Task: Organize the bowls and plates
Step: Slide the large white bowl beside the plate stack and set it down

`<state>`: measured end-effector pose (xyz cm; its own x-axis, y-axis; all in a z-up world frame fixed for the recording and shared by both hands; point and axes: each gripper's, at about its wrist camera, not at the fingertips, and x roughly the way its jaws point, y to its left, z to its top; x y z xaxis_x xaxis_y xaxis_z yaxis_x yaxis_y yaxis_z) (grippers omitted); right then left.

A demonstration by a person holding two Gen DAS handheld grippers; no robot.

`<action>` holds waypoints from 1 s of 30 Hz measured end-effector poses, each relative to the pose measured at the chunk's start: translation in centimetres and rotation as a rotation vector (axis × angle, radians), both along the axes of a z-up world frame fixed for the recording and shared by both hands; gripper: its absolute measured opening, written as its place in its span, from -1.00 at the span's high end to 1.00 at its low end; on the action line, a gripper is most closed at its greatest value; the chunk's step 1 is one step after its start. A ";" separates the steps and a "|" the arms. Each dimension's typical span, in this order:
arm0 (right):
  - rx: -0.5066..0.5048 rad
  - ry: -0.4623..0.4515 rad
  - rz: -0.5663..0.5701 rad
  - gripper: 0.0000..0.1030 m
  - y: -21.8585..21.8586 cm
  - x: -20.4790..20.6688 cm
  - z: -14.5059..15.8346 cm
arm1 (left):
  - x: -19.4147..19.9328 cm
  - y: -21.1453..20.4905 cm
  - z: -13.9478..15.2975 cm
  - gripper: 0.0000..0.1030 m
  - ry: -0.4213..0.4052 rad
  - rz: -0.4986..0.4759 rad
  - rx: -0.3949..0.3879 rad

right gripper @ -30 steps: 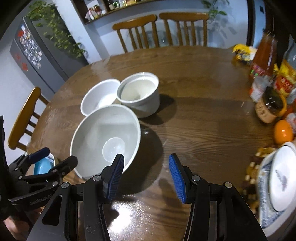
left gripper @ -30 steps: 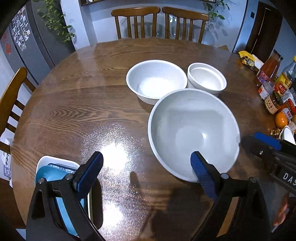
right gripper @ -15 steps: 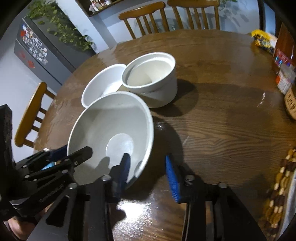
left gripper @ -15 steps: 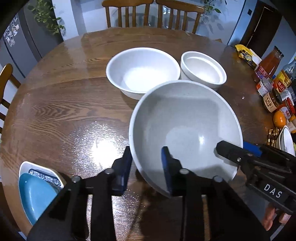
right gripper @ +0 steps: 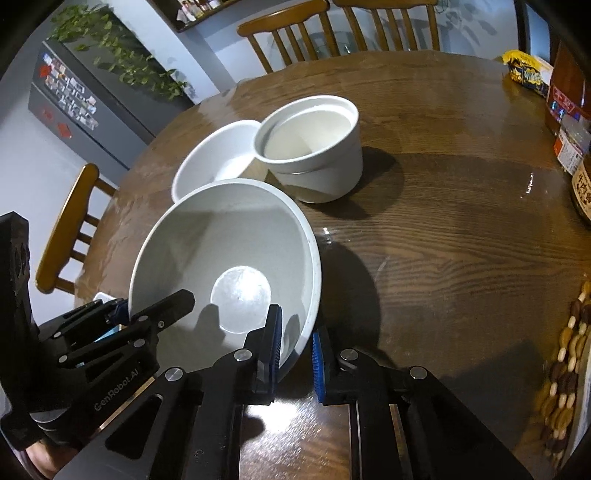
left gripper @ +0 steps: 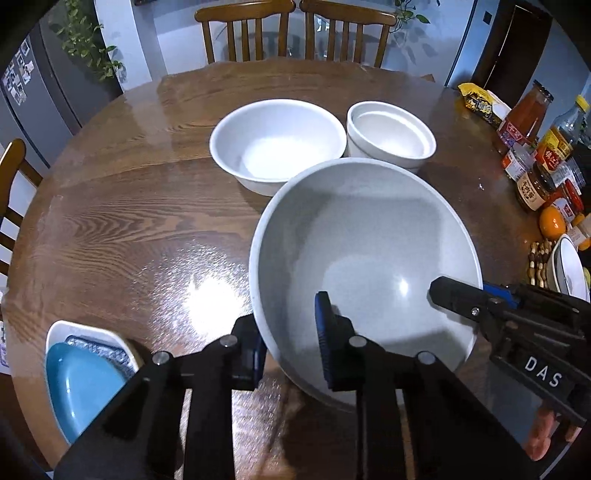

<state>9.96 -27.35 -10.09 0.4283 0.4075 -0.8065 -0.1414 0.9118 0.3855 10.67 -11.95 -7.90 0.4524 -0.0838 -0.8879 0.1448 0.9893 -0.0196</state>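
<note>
A large grey-white bowl [left gripper: 369, 236] [right gripper: 221, 243] sits near the front of the round wooden table [left gripper: 110, 221]. My left gripper [left gripper: 290, 347] straddles its near-left rim, one pad outside and one inside, with the jaws closing on the wall. My right gripper [right gripper: 297, 343] straddles the near-right rim the same way, its jaws closing too. Each gripper shows in the other's view: the right gripper [left gripper: 465, 291], the left gripper [right gripper: 155, 302]. Behind stand a medium white bowl [left gripper: 277, 144] [right gripper: 214, 155] and a small deep white bowl [left gripper: 391, 129] [right gripper: 314, 147].
A blue dish [left gripper: 81, 376] lies in a white patterned dish at the front left edge. Bottles and jars [left gripper: 535, 162], an orange [left gripper: 552, 221] and a plate [left gripper: 569, 266] crowd the right side. Wooden chairs [left gripper: 243, 29] stand behind the table.
Both grippers went from wide open to nearly closed around the large bowl's rim. The left one shifted right onto the near-left rim, and the right one drew in on the near-right rim.
</note>
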 end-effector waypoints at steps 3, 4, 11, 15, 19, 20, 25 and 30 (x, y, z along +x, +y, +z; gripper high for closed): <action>0.005 -0.003 0.012 0.68 0.2 -0.9 0.6 | -1.0 0.9 0.6 0.58 -0.007 -0.002 0.001; 0.004 -0.001 0.020 0.68 0.5 -1.2 0.7 | -1.5 1.3 0.7 0.58 -0.007 -0.001 0.000; -0.002 0.023 0.081 0.68 2.7 -3.3 0.6 | -4.2 3.4 0.7 0.58 0.006 0.011 0.011; -0.018 0.050 0.126 0.67 4.3 -4.3 -0.2 | -5.4 4.6 0.0 0.58 0.029 0.037 0.015; -0.028 0.065 0.149 0.67 5.2 -4.8 -0.7 | -6.0 5.5 -0.7 0.58 0.051 0.063 0.011; -0.034 0.067 0.153 0.67 5.4 -4.9 -0.8 | -6.1 5.7 -0.8 0.58 0.058 0.069 0.008; -0.064 0.069 0.178 0.66 6.4 -5.3 -0.6 | -6.6 6.5 -1.3 0.58 0.078 0.082 0.012; -0.087 0.060 0.184 0.65 7.5 -5.4 -0.5 | -6.4 6.7 -1.8 0.55 0.091 0.098 0.023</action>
